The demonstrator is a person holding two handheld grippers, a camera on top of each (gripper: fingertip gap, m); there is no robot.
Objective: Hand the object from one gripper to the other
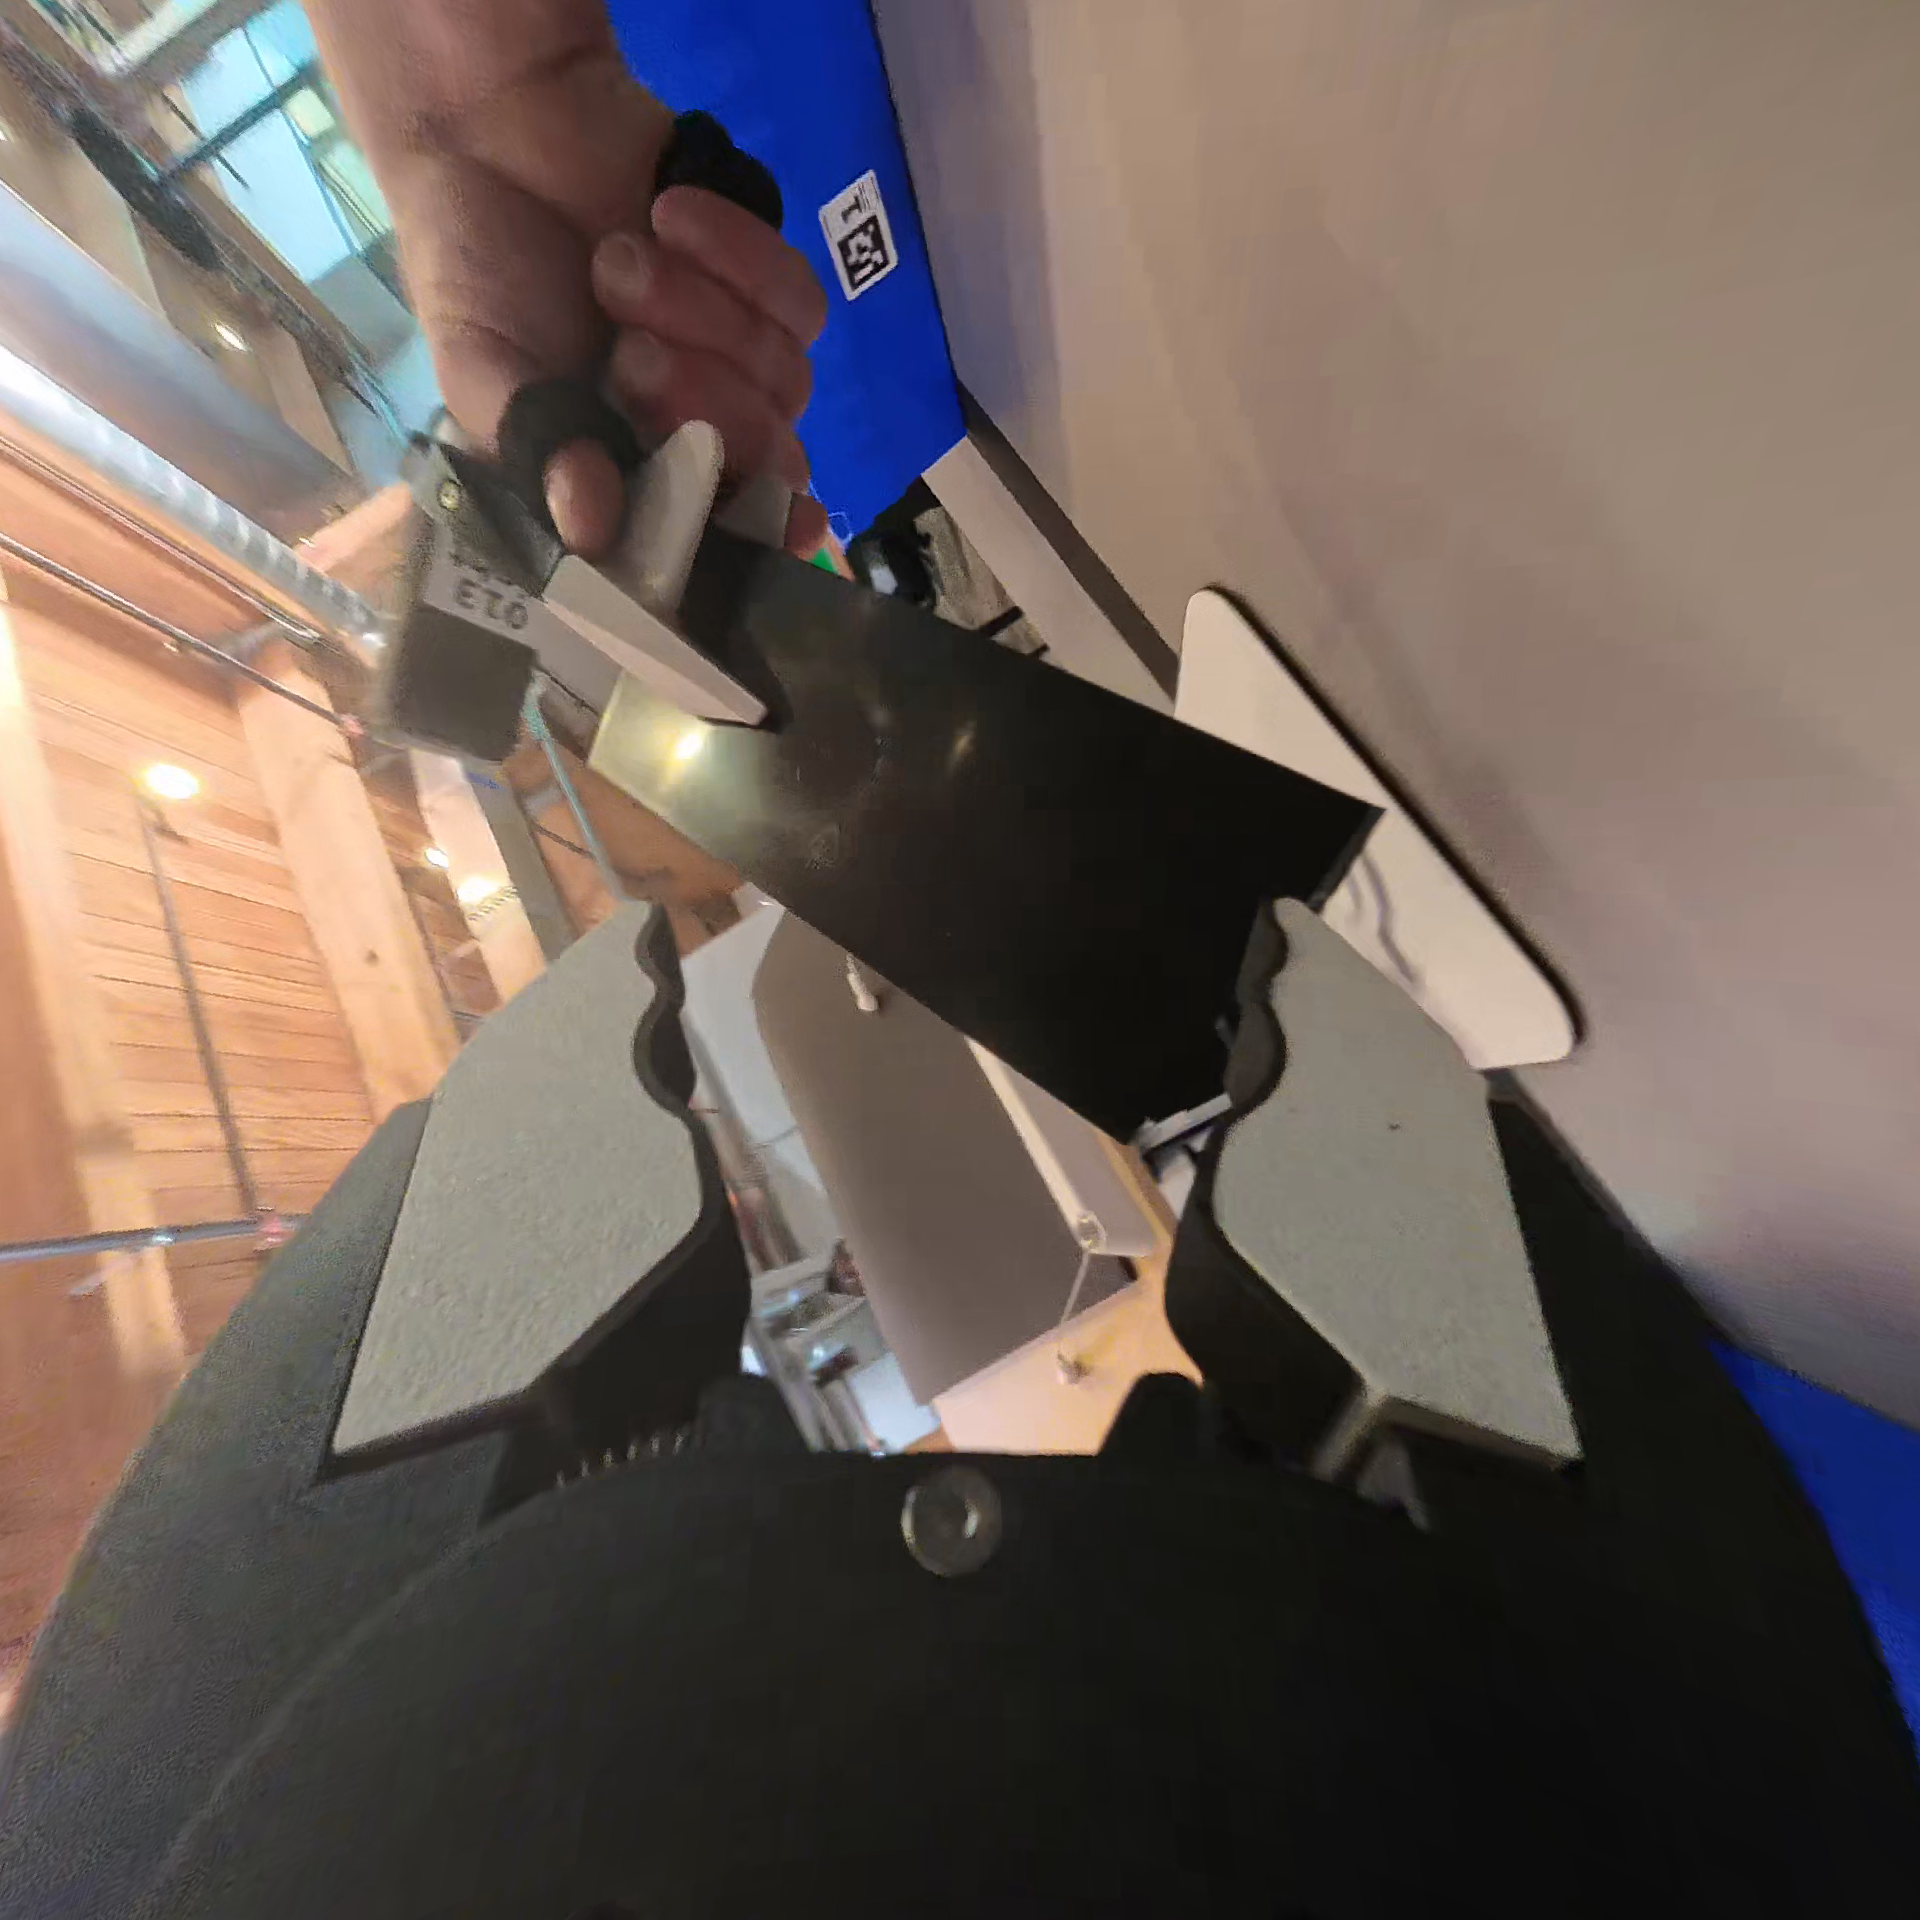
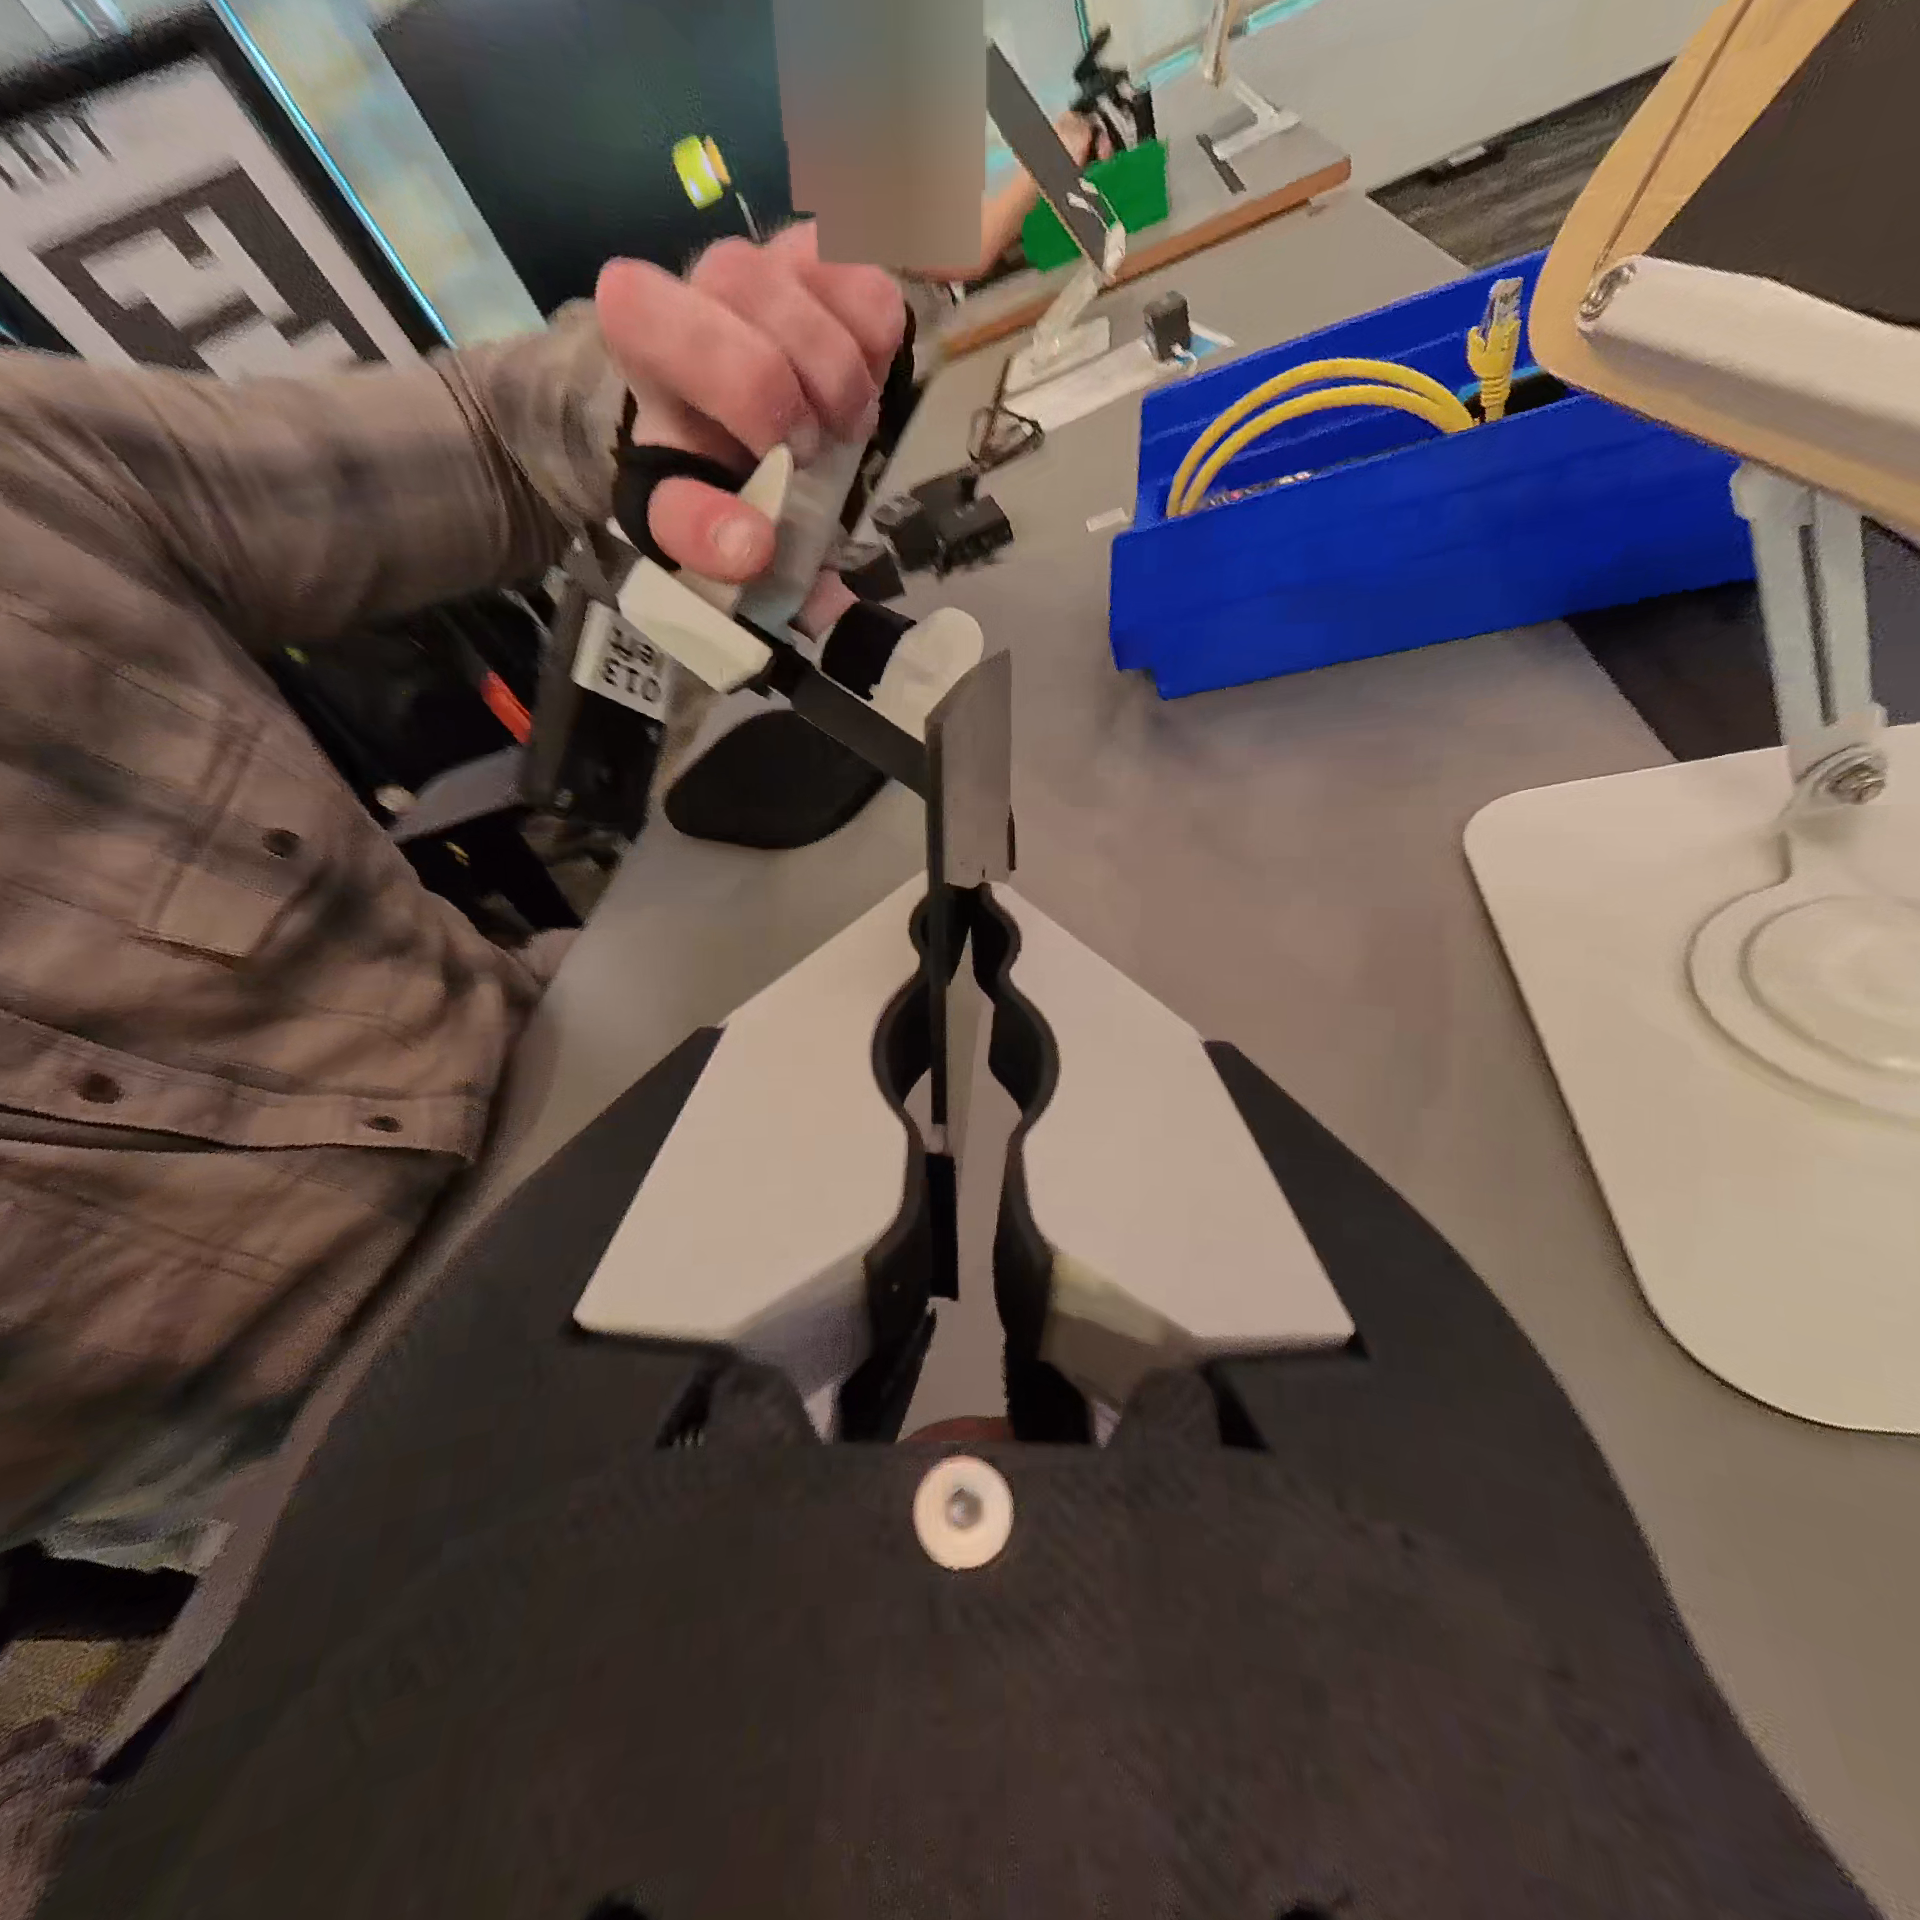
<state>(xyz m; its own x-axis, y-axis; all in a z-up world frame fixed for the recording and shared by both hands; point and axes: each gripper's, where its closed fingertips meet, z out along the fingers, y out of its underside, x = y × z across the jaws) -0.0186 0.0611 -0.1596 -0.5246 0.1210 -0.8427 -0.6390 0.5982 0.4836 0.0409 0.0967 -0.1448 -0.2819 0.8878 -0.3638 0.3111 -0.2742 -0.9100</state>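
Two grippers, one black plate (image 1: 987,831) – mid-air above the grey table (image 2: 1247,883).
Right gripper (image 2: 961,904): fingers closed narrow, clamping the plate edge-on at one end. Left gripper (image 1: 966,935): fingers spread wide, with the plate's free end lying between them – contact with either finger cannot be determined. A hand (image 1: 623,260) grips the right gripper's handle. A blue bin (image 2: 1403,582) holding a yellow cable (image 2: 1299,405) sits farther back on the table, beside a white stand base (image 2: 1662,1039).
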